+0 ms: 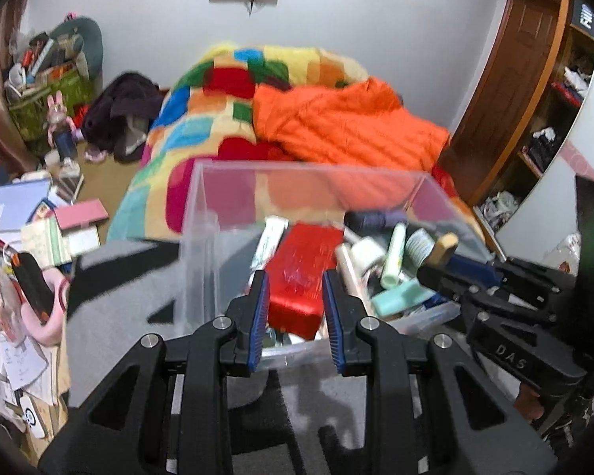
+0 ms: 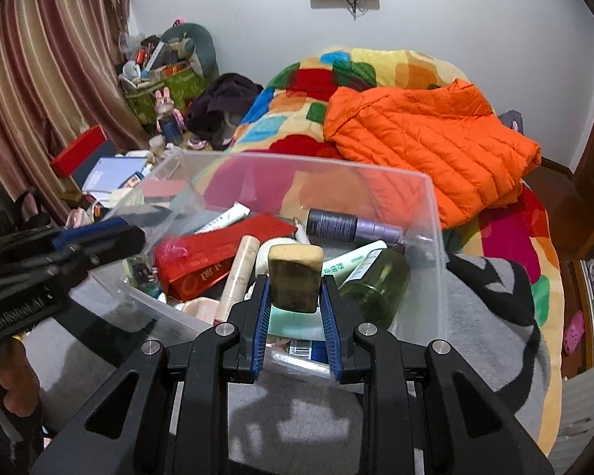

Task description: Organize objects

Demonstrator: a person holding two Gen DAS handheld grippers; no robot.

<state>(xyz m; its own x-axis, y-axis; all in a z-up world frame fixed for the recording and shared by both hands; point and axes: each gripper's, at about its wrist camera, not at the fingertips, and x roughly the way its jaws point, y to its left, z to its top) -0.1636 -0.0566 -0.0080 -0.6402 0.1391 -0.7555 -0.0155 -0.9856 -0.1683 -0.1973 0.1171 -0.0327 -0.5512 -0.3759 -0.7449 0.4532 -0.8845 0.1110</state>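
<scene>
A clear plastic bin [image 1: 202,213] [image 2: 431,213] sits on a grey and black blanket and holds a red packet [image 1: 301,273] [image 2: 217,257], tubes, a dark purple bottle [image 2: 352,227] and a green glass bottle [image 2: 380,285]. My left gripper [image 1: 295,312] is open at the bin's near rim, its fingers either side of the red packet without gripping it. My right gripper [image 2: 295,308] is shut on a tan and brown block [image 2: 295,277] [image 1: 441,249], held above the bin's contents. The right gripper also shows in the left wrist view [image 1: 447,269].
A bed with a patchwork quilt [image 1: 217,118] and an orange jacket [image 2: 435,142] lies behind the bin. Books, boxes and a pink toy [image 1: 59,118] clutter the floor at the left. A wooden wardrobe [image 1: 514,79] stands at the right, curtains [image 2: 39,79] at the left.
</scene>
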